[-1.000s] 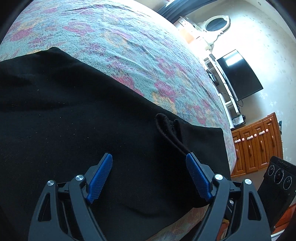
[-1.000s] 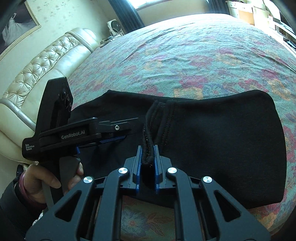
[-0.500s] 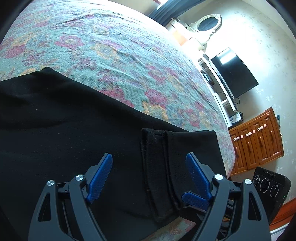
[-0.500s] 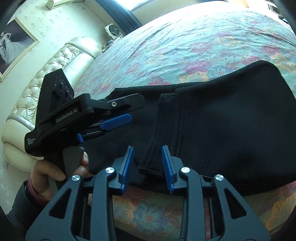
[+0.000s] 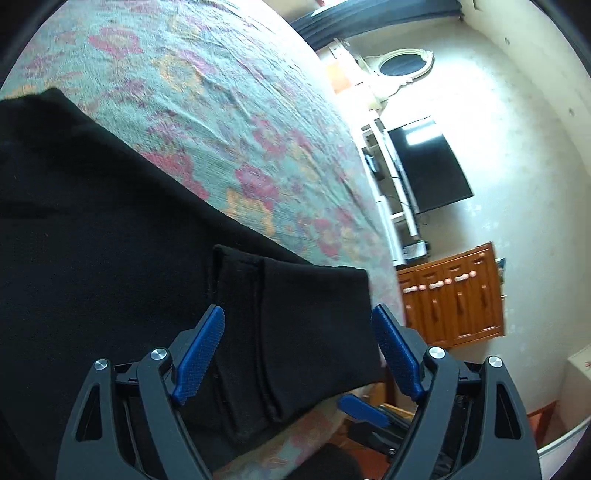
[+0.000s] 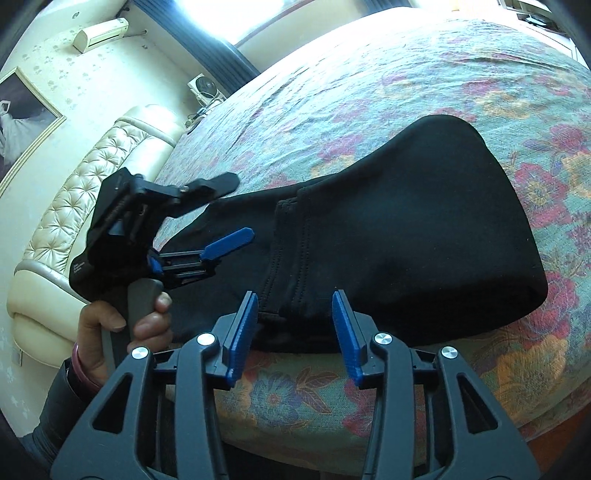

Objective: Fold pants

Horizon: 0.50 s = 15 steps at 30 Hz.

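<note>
Both claws, left claw and right claw, gape wide and empty over the folded black pants on the bed, so I judge the next move calls for regrasping for another fold.

Both wrist views (close, low) share pants.

We see a floral bedspread covering the bed, a tufted cream headboard, a framed picture and air conditioner on the wall, a dark television, an oval mirror, and wooden cabinets.
</note>
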### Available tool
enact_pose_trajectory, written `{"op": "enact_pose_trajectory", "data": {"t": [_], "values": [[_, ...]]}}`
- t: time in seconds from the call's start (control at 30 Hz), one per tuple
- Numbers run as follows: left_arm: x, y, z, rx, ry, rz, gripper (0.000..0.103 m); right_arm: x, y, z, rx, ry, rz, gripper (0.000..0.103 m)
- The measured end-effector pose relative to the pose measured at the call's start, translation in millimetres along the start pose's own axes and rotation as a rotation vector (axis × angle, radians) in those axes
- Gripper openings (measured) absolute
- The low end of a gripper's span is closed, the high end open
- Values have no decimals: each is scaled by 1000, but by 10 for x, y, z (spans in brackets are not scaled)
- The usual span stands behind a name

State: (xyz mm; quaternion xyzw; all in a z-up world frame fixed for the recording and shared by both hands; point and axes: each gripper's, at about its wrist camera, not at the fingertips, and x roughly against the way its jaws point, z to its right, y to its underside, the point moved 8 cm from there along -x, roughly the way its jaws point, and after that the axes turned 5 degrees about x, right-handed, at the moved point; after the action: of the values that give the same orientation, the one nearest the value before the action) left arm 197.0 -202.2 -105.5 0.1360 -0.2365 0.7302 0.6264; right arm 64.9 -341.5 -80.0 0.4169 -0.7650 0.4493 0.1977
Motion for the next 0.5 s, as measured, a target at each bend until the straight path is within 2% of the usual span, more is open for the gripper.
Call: {"op": "enact_pose_trajectory", "data": {"t": [0.07, 0.17, 0.27, 0.5], "values": [[-93, 95, 26, 11, 40, -75, 81, -6, 1, 36, -12, 0, 0, 47], [-265, 203, -28, -20, -28, -142, 81, -31, 26, 73, -31, -6, -9, 47], [-372, 234, -49, -13, -37, -162, 81, -42, 53, 80, -33, -3, -14, 47], [-542, 234, -13, -1, -10, -193, 81, -83, 63, 102, -46, -1, -24, 47]]}}
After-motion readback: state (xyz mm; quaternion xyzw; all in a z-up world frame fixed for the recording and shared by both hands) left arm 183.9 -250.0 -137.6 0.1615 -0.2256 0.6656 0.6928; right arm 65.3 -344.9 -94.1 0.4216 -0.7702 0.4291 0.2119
